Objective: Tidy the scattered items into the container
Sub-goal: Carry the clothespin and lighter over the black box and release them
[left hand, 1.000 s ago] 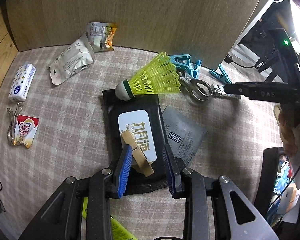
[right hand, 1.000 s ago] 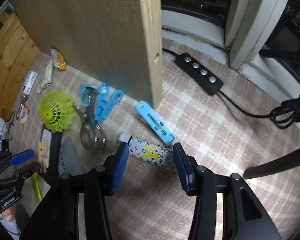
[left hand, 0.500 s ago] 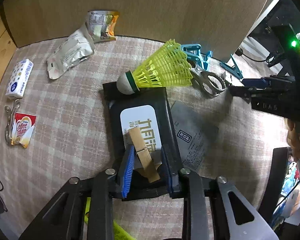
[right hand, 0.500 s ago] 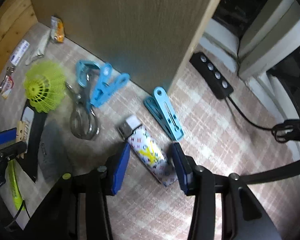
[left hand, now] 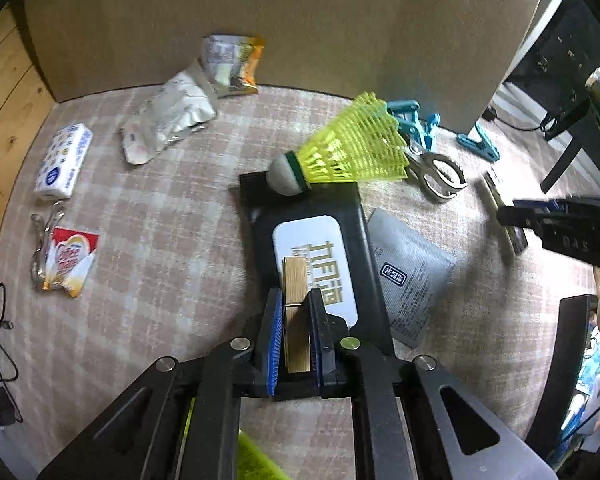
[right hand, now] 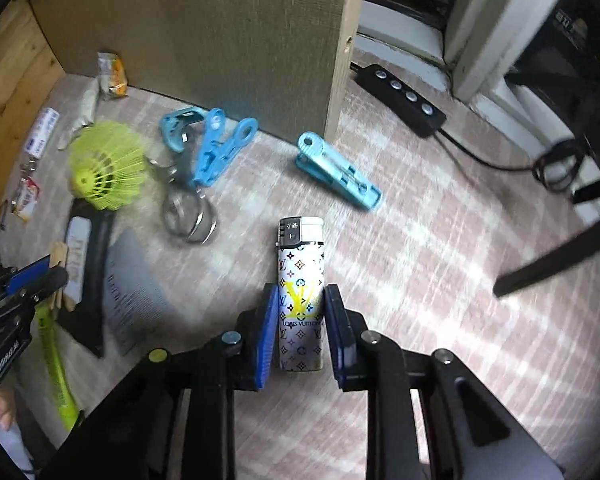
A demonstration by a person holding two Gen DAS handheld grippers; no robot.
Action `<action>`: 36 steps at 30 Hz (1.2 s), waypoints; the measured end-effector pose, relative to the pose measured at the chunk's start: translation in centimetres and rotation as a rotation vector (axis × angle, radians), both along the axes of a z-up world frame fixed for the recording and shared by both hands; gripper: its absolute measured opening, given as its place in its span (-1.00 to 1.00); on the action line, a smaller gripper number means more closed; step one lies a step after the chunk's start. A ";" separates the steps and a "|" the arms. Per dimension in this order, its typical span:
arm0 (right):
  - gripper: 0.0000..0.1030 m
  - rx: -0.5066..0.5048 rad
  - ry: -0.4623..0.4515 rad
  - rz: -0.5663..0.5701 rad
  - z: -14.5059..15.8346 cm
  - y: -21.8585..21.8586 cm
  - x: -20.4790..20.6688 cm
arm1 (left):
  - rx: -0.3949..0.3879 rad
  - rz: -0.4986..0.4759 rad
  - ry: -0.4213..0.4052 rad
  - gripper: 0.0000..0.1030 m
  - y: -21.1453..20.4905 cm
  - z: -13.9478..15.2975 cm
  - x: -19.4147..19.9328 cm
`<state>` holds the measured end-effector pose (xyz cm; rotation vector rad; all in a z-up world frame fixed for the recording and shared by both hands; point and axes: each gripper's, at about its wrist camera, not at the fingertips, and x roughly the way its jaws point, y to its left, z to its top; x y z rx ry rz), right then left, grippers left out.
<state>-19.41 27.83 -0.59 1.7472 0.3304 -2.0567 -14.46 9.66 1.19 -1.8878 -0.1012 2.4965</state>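
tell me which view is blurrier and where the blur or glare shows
Right wrist view: motion smear across the checked cloth and the metal clamp, while the lighter between the closing jaws stays sharp. Left wrist view: mostly crisp, the wooden clothespin clear, only the right gripper smeared; fisheye bending in both.

The clothespin (left hand: 296,300) is bare matt wood. The lighter (right hand: 301,280) looks glossy plastic. The shuttlecock (left hand: 352,148) has a plastic mesh skirt.

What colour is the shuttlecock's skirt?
Neon yellow-green, clearest on the shuttlecock in the left wrist view.
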 end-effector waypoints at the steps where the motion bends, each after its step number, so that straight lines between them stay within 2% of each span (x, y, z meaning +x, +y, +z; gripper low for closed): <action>1: -0.56 -0.009 0.001 -0.008 0.5 0.3 0.3 | 0.002 0.004 0.006 -0.78 -0.2 0.5 0.2; 4: -0.56 -0.042 0.006 -0.034 2.3 1.4 1.5 | 0.010 -0.001 0.027 -0.78 0.6 1.7 0.6; 9: -0.56 -0.061 0.036 -0.074 6.3 4.3 3.6 | 0.043 -0.072 0.068 -0.78 2.4 3.9 2.1; 14: -0.56 -0.062 0.093 -0.132 11.3 9.7 7.4 | 0.098 -0.182 0.100 -0.78 7.8 6.1 3.0; 15: -0.56 -0.063 0.102 -0.141 10.9 10.1 8.9 | 0.109 -0.203 0.104 -0.78 8.9 6.5 3.3; 17: -0.56 -0.073 0.119 -0.185 11.9 12.8 9.3 | 0.134 -0.261 0.112 -0.78 12.1 7.7 3.9; 20: -0.56 -0.081 0.137 -0.246 11.6 15.4 9.9 | 0.161 -0.346 0.119 -0.78 16.0 8.6 5.2; 26: -0.56 -0.033 0.157 -0.397 12.6 23.9 13.4 | 0.190 -0.495 0.111 -0.78 23.7 9.5 7.4; 34: -0.56 0.049 0.152 -0.551 12.4 33.1 17.8 | 0.196 -0.624 0.096 -0.78 30.7 10.1 9.7; 36: -0.56 0.042 0.142 -0.578 12.3 34.6 18.5 | 0.202 -0.658 0.093 -0.77 31.9 10.2 10.1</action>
